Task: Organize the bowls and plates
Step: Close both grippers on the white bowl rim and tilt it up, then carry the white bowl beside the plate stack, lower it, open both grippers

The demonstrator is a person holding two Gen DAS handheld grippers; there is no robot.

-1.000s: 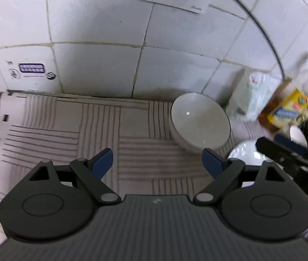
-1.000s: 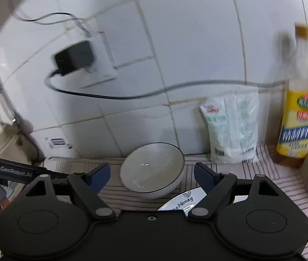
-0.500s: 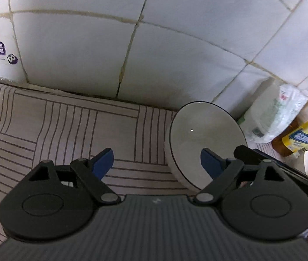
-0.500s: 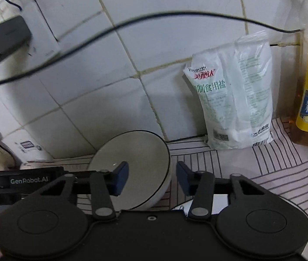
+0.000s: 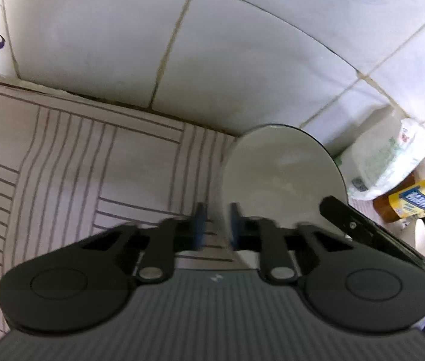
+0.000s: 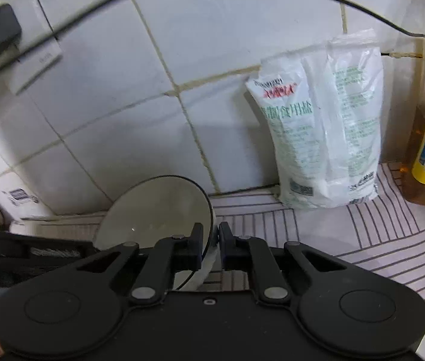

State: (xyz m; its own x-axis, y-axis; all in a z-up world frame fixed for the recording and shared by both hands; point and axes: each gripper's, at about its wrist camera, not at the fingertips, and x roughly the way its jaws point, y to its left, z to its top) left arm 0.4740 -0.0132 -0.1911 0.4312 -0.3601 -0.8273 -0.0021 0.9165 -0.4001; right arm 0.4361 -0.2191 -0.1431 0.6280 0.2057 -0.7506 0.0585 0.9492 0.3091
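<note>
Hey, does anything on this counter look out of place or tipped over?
Yes, the white bowl stands tipped up on its side near the tiled wall instead of sitting flat. The left gripper and right gripper have just closed on opposite sides of its rim. Nothing looks spilled or broken.

The white round bowl (image 5: 281,180) with a thin dark rim looks like glazed ceramic, smooth and glossy. The pale cloth with thin dark stripes (image 5: 62,156) is a matt woven fabric. The white wall tiles (image 5: 98,39) are glossy, with rough, yellowed grout. The black left hand-held gripper (image 5: 215,225) is matt plastic with a ribbed grey body. The white bag with green print (image 6: 323,120) is shiny, crinkled plastic film.
</note>
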